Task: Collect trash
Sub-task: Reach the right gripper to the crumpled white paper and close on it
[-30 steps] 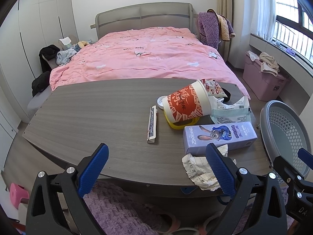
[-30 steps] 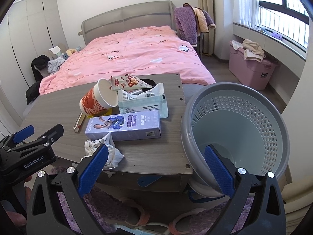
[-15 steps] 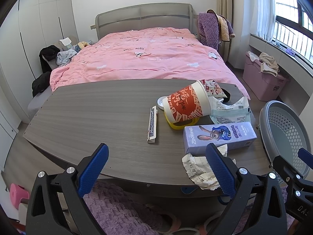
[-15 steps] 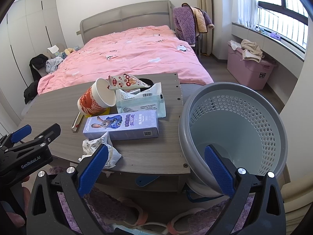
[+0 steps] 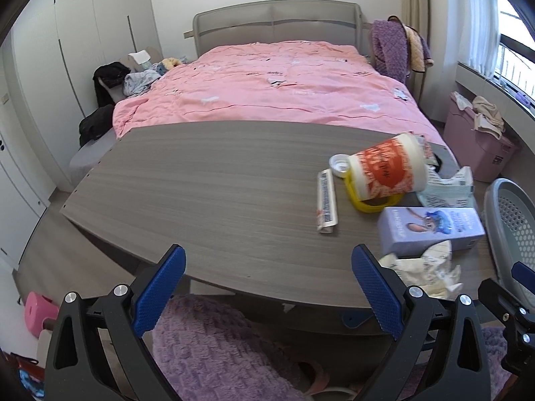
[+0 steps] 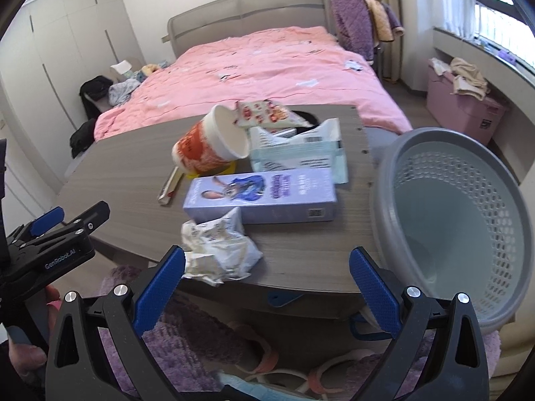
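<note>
Bedroom with a pink bed behind the grey wood counter. Litter crowds its right end beside the grey perforated basket, handy for dropping: crumpled white paper, lilac carton, tipped orange-and-white cup. Left hand-held gripper and right hand-held gripper both gape wide, empty.

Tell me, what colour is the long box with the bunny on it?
The long box is light purple with a blue cartoon picture, clearest in the right wrist view.

A grey wood-grain counter carries litter clustered toward two o'clock: a tipped red-and-white paper cup, a lilac cartoon-printed carton, a pale-green plastic packet, a crumpled white paper wad at five o'clock, a thin flat wrapper, perhaps chopsticks.
</note>
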Available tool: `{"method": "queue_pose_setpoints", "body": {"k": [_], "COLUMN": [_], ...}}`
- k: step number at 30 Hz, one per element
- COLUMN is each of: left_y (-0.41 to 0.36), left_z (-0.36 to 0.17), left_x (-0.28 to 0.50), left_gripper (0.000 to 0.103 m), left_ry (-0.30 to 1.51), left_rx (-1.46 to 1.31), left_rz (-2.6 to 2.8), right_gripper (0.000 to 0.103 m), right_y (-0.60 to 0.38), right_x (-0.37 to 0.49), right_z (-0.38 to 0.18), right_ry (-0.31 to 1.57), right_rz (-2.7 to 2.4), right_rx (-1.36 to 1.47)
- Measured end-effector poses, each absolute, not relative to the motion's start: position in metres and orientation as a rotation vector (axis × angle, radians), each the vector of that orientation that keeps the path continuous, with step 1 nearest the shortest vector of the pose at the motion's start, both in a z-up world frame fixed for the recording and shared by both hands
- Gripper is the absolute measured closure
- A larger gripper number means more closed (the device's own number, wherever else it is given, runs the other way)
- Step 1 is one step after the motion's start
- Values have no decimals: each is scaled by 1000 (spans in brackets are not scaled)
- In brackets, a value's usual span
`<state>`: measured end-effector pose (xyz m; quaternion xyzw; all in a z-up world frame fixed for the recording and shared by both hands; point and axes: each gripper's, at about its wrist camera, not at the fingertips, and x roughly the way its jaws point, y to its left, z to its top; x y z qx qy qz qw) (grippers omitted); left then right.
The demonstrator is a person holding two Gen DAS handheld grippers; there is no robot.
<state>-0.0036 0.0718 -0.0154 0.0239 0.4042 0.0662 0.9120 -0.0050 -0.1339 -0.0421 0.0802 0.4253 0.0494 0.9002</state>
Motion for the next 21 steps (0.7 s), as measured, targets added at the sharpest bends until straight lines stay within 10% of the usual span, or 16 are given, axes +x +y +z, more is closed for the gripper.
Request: {"method": "queue_pose_setpoints", "body": {"k": [14, 21], "left_y": [103, 106], "left_z": [-35, -40], "left_x": [6, 6], "left_gripper": [8, 8], "left_ry": [874, 881], "left_rx": [10, -1], "left_rz": [159, 142], "right_gripper": [7, 32], "right_y": [-79, -71], "right_x": [31, 40], "right_z": [-73, -86], "right_ry": [979, 1016], "right_rz": [165, 158], "right_rx": [68, 39]}}
